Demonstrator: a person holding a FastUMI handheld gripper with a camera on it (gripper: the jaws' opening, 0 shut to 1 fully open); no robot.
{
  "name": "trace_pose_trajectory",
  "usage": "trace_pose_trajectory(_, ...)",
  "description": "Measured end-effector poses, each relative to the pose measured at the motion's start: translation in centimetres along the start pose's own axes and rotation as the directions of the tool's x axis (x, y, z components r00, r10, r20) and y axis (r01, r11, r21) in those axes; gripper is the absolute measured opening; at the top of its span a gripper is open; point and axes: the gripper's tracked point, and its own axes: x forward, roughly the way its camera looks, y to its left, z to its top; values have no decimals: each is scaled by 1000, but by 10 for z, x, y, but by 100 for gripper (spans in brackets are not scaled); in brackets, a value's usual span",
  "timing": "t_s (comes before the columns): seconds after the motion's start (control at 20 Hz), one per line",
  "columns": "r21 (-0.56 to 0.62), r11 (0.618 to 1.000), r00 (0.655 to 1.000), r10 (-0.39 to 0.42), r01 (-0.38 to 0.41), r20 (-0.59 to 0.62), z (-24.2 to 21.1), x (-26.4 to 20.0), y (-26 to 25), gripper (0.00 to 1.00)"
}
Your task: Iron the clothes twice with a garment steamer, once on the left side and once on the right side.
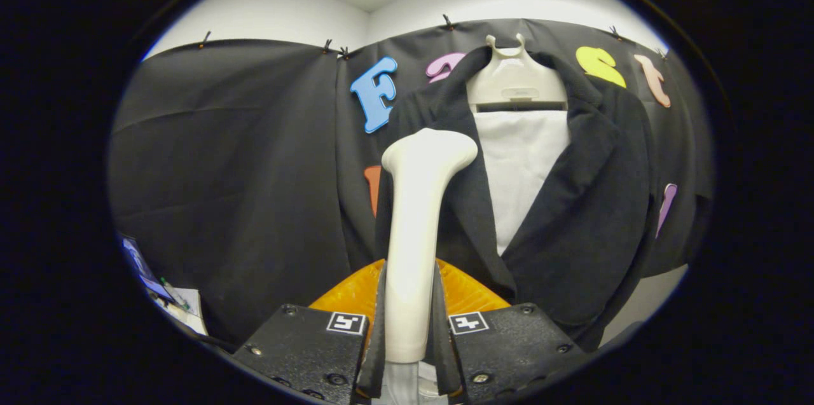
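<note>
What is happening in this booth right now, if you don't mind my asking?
A person is working a handheld gripper whose two fingers are clamped on the handle of a white garment steamer. The steamer stands upright between the fingers, its head raised in front of a black jacket that hangs on a pale hanger over a white panel. The head sits by the jacket's lapel on the side nearer the steamer; whether it touches the cloth cannot be told. Something orange lies just ahead of the fingers.
</note>
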Motion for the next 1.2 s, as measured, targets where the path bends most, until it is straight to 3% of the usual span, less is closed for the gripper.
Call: trace_pose_trajectory(1.2,15,1000,988,-18,21,-156,-92,-19,-9,34)
